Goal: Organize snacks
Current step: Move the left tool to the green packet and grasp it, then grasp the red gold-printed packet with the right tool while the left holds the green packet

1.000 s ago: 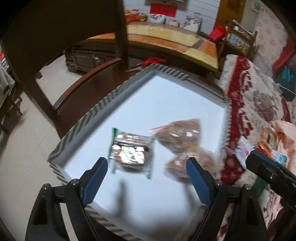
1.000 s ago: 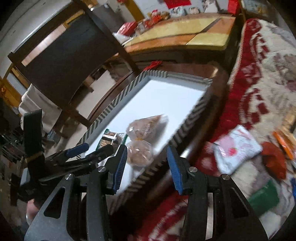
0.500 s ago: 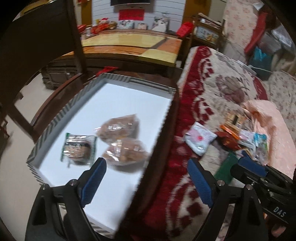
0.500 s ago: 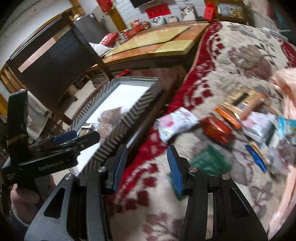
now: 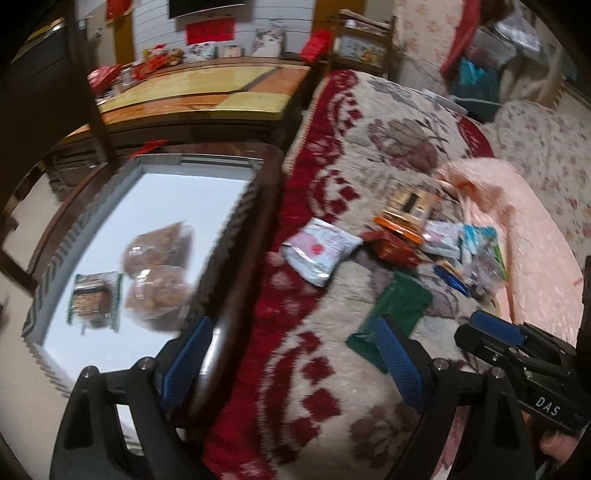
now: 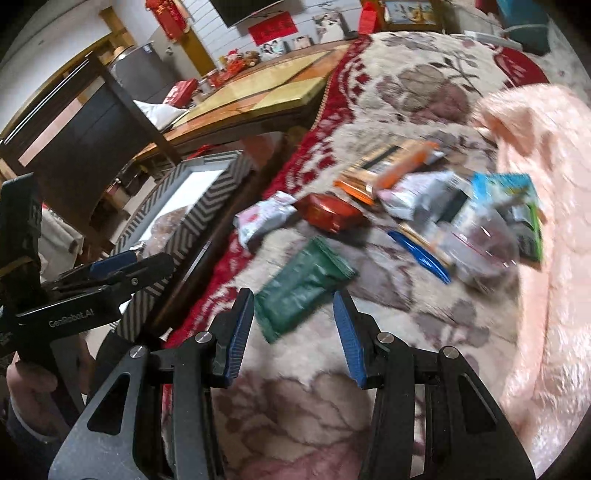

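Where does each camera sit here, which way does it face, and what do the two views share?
Left wrist: on the left gripper, looking down over the striped box edge and patterned blanket; own open blue fingers show, right gripper at right.
Right wrist: on the right gripper, facing the green packet; left gripper and hand at left.
Shared: box, green packet, snack pile.

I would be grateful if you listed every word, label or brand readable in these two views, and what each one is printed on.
"DAS": white letters on the black body of the right gripper, seen from the left wrist.
"GenRobot.AI": on the black body of the left gripper, seen from the right wrist.
Snack packets such as the green packet and the white packet: print too blurred to read.
Red wall sign: unreadable.
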Demonstrator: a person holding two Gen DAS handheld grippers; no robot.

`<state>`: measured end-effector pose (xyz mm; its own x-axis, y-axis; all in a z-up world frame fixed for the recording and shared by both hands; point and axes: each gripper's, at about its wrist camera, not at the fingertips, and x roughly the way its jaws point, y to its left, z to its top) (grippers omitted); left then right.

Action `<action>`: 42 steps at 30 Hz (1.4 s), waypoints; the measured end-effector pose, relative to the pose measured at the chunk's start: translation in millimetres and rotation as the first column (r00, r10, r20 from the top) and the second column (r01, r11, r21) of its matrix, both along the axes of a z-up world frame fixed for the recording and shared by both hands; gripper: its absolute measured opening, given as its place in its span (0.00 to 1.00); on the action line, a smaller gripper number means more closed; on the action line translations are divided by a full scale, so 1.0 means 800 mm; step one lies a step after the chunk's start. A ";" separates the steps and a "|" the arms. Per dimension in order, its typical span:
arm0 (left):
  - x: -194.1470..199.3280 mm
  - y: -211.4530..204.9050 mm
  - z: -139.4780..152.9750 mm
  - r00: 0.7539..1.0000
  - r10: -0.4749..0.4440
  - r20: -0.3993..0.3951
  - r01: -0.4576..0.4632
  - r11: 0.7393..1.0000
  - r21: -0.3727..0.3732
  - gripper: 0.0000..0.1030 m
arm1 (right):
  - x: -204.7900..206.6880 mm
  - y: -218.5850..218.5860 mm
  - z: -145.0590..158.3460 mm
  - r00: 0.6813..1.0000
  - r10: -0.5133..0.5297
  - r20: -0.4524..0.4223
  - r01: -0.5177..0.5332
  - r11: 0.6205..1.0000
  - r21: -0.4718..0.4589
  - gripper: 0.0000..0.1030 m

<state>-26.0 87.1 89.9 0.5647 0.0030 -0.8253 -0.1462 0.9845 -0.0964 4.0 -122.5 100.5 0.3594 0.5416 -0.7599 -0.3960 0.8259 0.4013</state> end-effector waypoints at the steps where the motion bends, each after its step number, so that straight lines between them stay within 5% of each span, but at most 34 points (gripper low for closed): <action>1: 0.001 -0.006 -0.002 1.000 -0.020 0.001 0.020 1.000 -0.003 0.88 | -0.001 -0.007 -0.002 1.000 -0.009 -0.001 0.009 1.000 -0.004 0.43; 10: 0.030 -0.074 -0.036 0.964 -0.267 -0.018 0.266 0.963 -0.032 0.88 | -0.003 -0.055 -0.008 0.997 -0.074 -0.008 0.074 0.997 -0.024 0.43; 17: 0.053 -0.096 -0.070 0.938 -0.340 -0.062 0.336 0.940 -0.067 0.88 | 0.002 -0.076 -0.016 0.994 -0.110 -0.028 0.109 0.994 -0.032 0.43; 22: 0.064 -0.101 -0.080 0.929 -0.361 -0.085 0.358 0.932 -0.052 0.87 | 0.003 -0.078 -0.021 0.993 -0.112 -0.039 0.111 0.993 -0.036 0.43; 25: 0.066 -0.099 -0.084 0.928 -0.360 -0.099 0.357 0.933 -0.047 0.57 | 0.005 -0.076 -0.021 0.993 -0.109 -0.041 0.107 0.994 -0.038 0.43; 28: 0.067 -0.089 -0.085 0.933 -0.349 -0.090 0.346 0.937 -0.057 0.47 | 0.007 -0.072 -0.021 0.994 -0.105 -0.043 0.103 0.994 -0.034 0.43; 38: 0.041 -0.058 -0.073 0.962 -0.262 -0.073 0.253 0.961 -0.115 0.45 | 0.032 -0.023 -0.010 0.999 -0.045 -0.030 0.044 0.999 -0.025 0.43; 42: 0.028 -0.053 -0.066 0.969 -0.240 -0.056 0.235 0.968 -0.091 0.45 | 0.053 0.017 -0.009 1.000 0.018 -0.005 -0.018 0.999 -0.049 0.54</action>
